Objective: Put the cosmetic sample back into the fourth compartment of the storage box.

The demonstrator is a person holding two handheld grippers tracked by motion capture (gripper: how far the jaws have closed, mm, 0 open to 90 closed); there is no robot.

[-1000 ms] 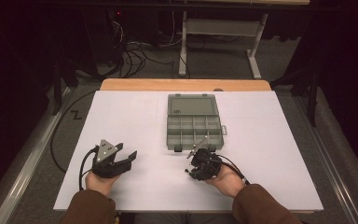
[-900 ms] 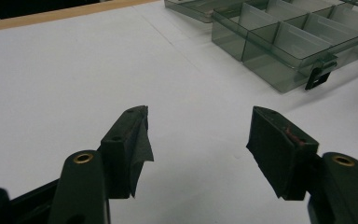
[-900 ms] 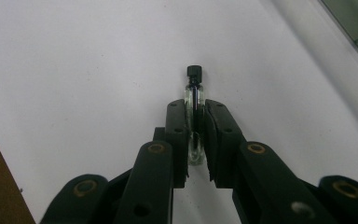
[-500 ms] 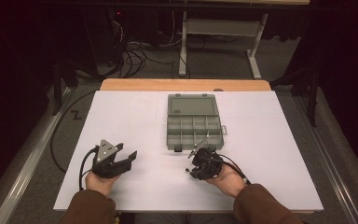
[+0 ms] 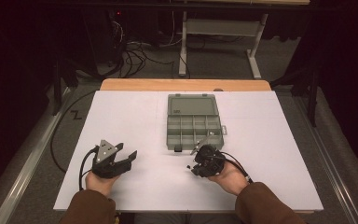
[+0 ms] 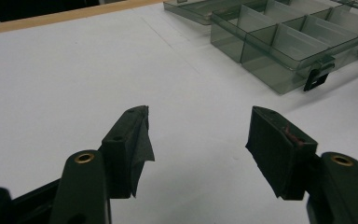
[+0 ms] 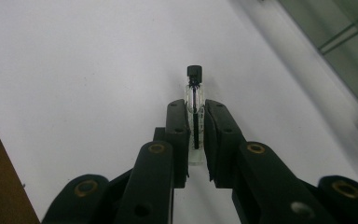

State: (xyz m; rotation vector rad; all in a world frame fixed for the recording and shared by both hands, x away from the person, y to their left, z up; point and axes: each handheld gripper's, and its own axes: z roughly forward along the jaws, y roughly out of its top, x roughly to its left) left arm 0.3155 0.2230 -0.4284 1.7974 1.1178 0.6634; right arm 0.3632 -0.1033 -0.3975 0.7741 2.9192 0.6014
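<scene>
A small clear glass vial (image 7: 195, 109) with a black cap and a dark stem inside is clamped between the pads of my right gripper (image 7: 195, 116), cap pointing away over the white table. In the high view my right gripper (image 5: 192, 167) sits just below the front edge of a grey compartment box (image 5: 194, 123), whose lid lies open at the back. My left gripper (image 5: 129, 156) rests at the lower left of the table, jaws wide apart. In the left gripper view its fingers (image 6: 133, 140) stand open over bare white surface, with the box (image 6: 284, 42) at the upper right.
The white table top (image 5: 121, 112) has a wooden strip (image 5: 182, 85) along its far edge. Beyond it are cables on the floor and a metal stand (image 5: 214, 37). A black cable (image 5: 58, 135) trails off the table's left side.
</scene>
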